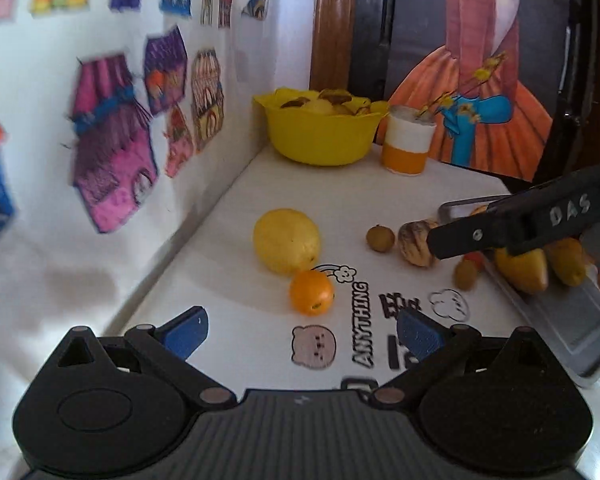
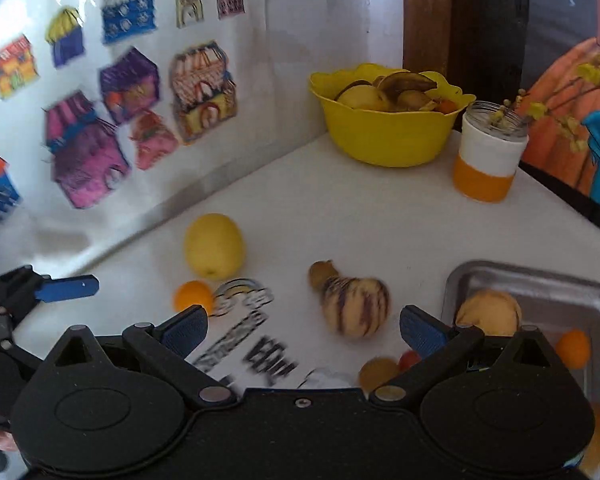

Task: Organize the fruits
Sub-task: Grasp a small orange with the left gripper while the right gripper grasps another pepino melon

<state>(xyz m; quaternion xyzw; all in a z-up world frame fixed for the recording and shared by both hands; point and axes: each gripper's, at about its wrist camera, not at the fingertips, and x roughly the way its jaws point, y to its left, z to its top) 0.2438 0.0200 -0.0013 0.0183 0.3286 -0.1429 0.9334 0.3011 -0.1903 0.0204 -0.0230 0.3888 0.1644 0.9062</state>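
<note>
At the bottom of the left wrist view, the left claw point(image 1: 300, 332) stands spread wide with nothing between its blue-padded fingers point(image 1: 186, 330), above a white bench point(image 1: 340, 196) printed with cartoon stickers. Just beyond it, at centre frame, a small round orange fruit point(image 1: 312, 293) touches a large yellow lemon-shaped fruit point(image 1: 286, 241). To their right lie a small brown round fruit point(image 1: 380, 238) and a cream fruit with dark purple stripes point(image 1: 416, 242). At the right edge a grey metal tray point(image 1: 572, 320) holds yellow and orange fruits.

In the right wrist view, the right claw point(image 2: 303, 330) is likewise released and empty at the bottom of the frame, with the striped fruit point(image 2: 356, 306) lying on the bench just beyond its fingers, blurred. The metal tray point(image 2: 540, 280) sits at lower right with a tan round fruit point(image 2: 488, 312) inside.

Farther back, in the upper middle of both views, a yellow plastic bowl point(image 1: 320, 136) filled with fruit stands against the corner, just beside a white-and-orange jar point(image 1: 406, 144) holding yellow-flowered twigs. Colourful house drawings cover the white wall point(image 1: 40, 240) at the left.
</note>
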